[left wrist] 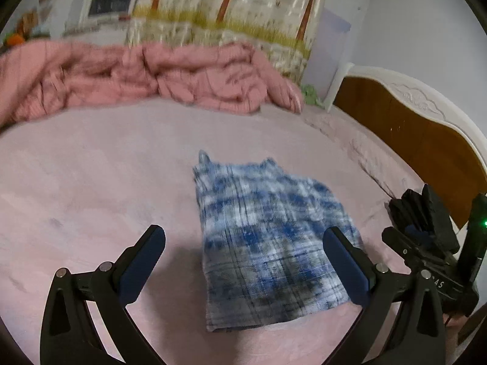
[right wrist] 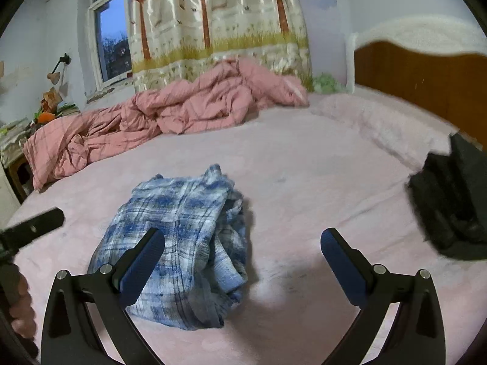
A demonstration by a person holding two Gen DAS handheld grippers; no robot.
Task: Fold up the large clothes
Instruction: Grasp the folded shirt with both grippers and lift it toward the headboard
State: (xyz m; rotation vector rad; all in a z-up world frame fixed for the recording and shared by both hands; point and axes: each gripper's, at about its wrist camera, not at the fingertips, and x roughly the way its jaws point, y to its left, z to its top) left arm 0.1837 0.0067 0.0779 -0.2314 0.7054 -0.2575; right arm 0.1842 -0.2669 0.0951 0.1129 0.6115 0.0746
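Lettering on the right hand-held gripper [left wrist: 438, 222] reads only "AS" — the rest is hidden. We see the folded plaid shirt [left wrist: 268, 243] lying on the pink bed [left wrist: 91, 182]. Both the left hand-held gripper [left wrist: 243, 258] and the right spread wide, holding nothing.

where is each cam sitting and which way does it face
Left wrist: on the left gripper, looking forward and down over the bed at the folded shirt; its open fingers show, with the right gripper at the right edge.
Right wrist: on the right gripper, facing the same way; its open fingers show, a hand at the left edge.
Shared: shirt, bed, pink quilt, curtain, headboard.
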